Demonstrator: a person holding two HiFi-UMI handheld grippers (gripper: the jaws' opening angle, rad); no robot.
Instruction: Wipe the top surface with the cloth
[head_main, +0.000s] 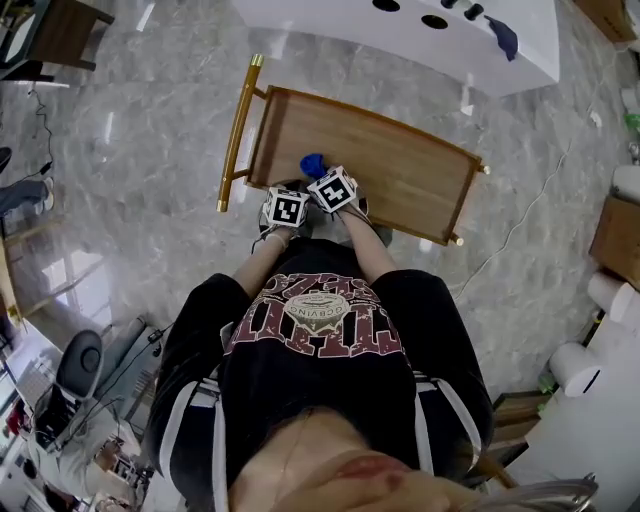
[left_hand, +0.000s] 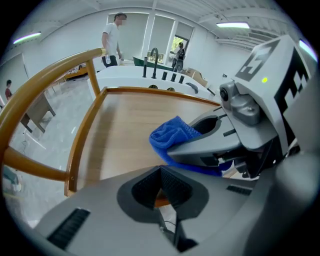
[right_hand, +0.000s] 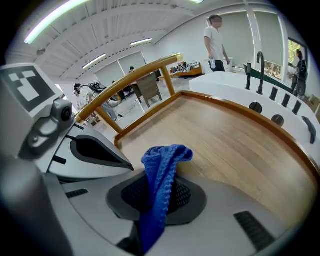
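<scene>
The wooden top (head_main: 400, 165) of a cart lies in front of me, with a raised rim and a gold handle (head_main: 238, 125) at its left end. My right gripper (right_hand: 159, 185) is shut on a blue knitted cloth (right_hand: 162, 165), which sticks up from between the jaws in a fold. In the head view the cloth (head_main: 313, 164) sits over the near left part of the top, just ahead of the right gripper (head_main: 322, 175). My left gripper (left_hand: 161, 172) hangs close beside it on the left, at the near rim, jaws shut with nothing in them. The left gripper view shows the cloth (left_hand: 172, 137) too.
Beyond the cart stands a white counter (head_main: 420, 30) with a sink, a dark tap (right_hand: 259, 62) and round holes. A person (right_hand: 216, 40) stands behind it. Grey marble floor surrounds the cart, with a cable (head_main: 520, 225) at the right. Paper rolls (head_main: 575, 365) stand at the right.
</scene>
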